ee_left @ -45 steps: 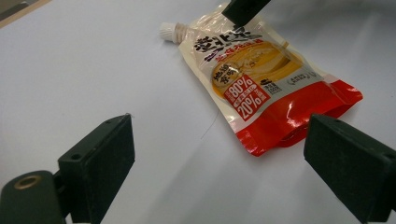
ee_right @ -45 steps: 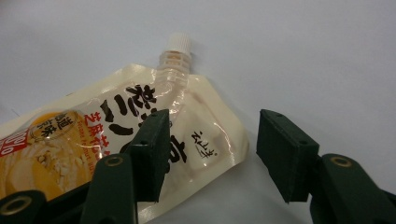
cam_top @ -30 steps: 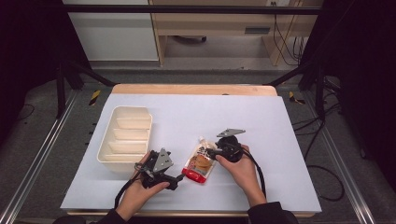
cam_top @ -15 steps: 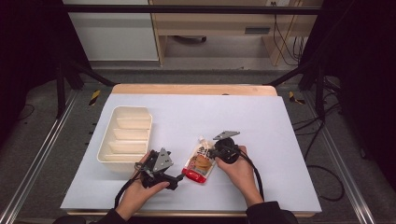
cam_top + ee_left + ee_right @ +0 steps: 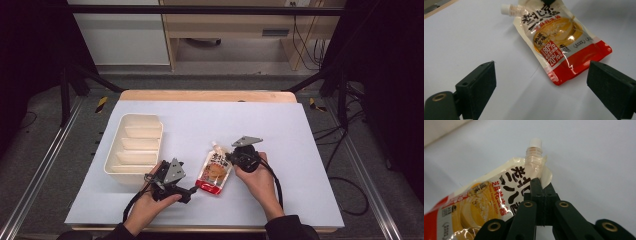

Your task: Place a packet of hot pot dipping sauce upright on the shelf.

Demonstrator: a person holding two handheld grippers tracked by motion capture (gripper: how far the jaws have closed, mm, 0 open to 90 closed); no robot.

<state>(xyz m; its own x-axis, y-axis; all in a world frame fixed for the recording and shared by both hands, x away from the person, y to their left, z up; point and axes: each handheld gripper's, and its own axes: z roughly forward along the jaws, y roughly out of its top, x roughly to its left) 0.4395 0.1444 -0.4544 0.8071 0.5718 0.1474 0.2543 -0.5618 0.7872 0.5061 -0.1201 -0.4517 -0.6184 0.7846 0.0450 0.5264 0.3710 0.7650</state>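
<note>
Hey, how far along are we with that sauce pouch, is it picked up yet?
Done: the right gripper has just closed on the sauce pouch near its spout. In hand: that pinch; the pouch looks to be lying on the table. Left: lifting it, perhaps into the divided tray. The left gripper waits open.

on the spouted pouch (image 5: 559,42) in front of you, a red box on its face carries "80%" in white with "20%" right under it, clear in the left gripper view. above that box a small round yellow badge holds two rows of dark chinese characters, too small for you to make out. big black chinese characters run across the pouch's top (image 5: 516,187), half hidden by glare, and smaller red characters run beside them in the right gripper view.
</note>
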